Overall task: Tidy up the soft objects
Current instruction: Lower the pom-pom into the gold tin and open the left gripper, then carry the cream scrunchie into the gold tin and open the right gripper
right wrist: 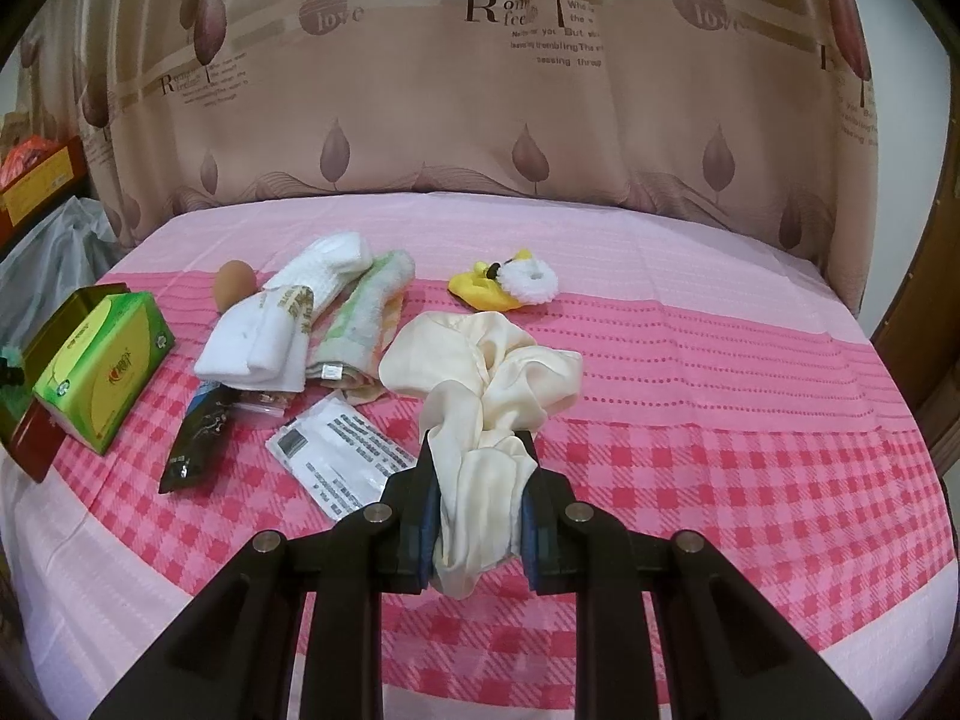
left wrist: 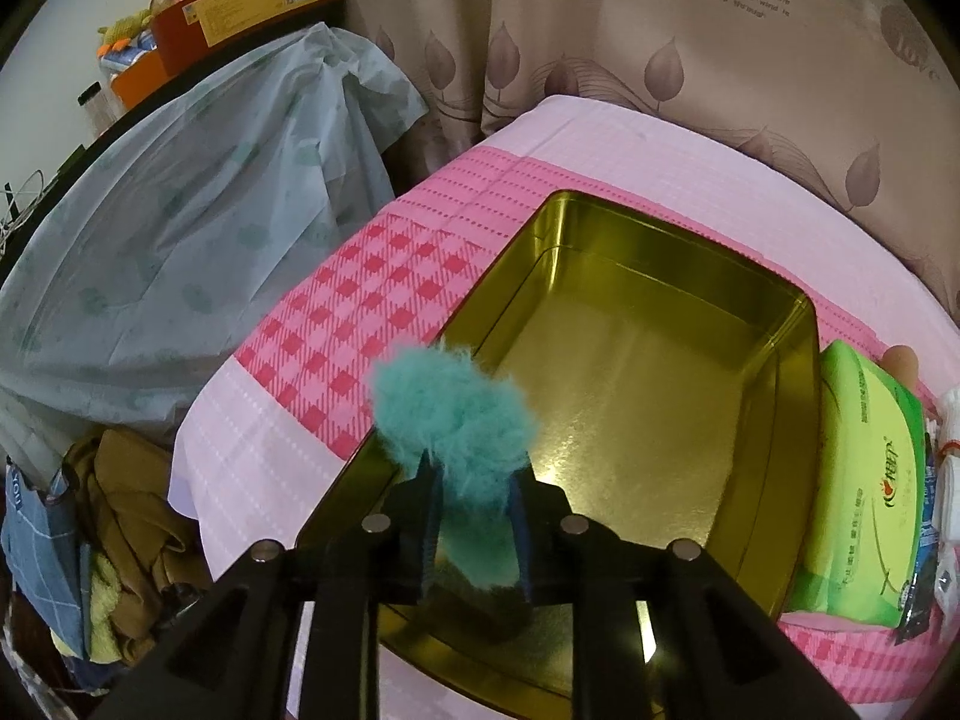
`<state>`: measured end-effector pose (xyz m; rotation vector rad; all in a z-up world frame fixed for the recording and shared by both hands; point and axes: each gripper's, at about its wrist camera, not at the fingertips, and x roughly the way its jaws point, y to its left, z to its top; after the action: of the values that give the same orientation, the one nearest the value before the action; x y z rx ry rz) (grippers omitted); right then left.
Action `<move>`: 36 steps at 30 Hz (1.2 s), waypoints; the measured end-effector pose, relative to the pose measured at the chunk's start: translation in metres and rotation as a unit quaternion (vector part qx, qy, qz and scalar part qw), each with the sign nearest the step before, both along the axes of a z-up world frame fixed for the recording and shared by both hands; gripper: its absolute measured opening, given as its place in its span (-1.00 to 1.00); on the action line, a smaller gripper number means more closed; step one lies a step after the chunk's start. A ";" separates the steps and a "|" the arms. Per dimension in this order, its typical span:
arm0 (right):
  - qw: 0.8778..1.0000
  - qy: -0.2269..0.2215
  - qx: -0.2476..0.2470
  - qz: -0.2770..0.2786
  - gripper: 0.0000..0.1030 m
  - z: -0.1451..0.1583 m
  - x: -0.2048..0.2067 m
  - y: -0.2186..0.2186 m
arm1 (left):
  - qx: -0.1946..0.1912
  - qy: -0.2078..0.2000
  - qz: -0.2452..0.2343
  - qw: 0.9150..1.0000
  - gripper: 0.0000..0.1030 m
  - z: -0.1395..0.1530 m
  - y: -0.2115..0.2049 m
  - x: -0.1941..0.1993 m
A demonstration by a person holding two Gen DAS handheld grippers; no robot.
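Note:
A teal fluffy pom-pom (left wrist: 450, 408) sticks up between the fingers of my left gripper (left wrist: 476, 468), whose pads rest against its sides. It hangs over the near corner of an open gold tin box (left wrist: 630, 372) on the pink bedcover. In the right wrist view my right gripper (right wrist: 479, 450) is shut on a bunched cream satin cloth (right wrist: 480, 372), whose far end still trails on the cover. White socks (right wrist: 288, 318), a green striped towel (right wrist: 360, 318) and a yellow-and-white plush toy (right wrist: 510, 285) lie farther back.
A green tissue pack (left wrist: 858, 492) leans against the tin's right wall. An egg (right wrist: 234, 282), a black sachet (right wrist: 195, 438) and a white printed packet (right wrist: 342, 450) lie on the checked cover. A curtain hangs behind the bed; a plastic-draped pile (left wrist: 180, 240) stands left.

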<state>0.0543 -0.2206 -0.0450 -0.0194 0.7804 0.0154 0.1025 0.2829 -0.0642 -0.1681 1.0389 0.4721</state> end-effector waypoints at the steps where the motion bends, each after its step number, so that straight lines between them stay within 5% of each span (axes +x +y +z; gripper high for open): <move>1: 1.000 -0.001 0.001 0.000 -0.62 0.002 0.000 0.000 | 0.001 -0.003 -0.001 1.000 -0.43 0.002 0.000 -0.001; 9: 1.000 -0.007 0.010 0.019 -0.62 0.015 -0.002 0.013 | 0.006 -0.042 -0.002 0.999 -0.18 0.017 -0.004 -0.010; 21: 0.994 -0.017 -0.001 0.106 -0.63 0.042 0.011 0.088 | 0.005 -0.076 0.021 0.997 -0.12 0.032 0.008 -0.021; 36: 0.948 0.011 0.029 0.316 -0.63 0.040 0.023 0.290 | 0.006 -0.082 0.085 0.993 -0.11 0.036 0.039 -0.037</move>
<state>0.0776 0.0696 -0.0052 -0.2149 0.7693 0.6494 0.0653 0.3217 -0.0279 -0.2811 0.8632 0.6084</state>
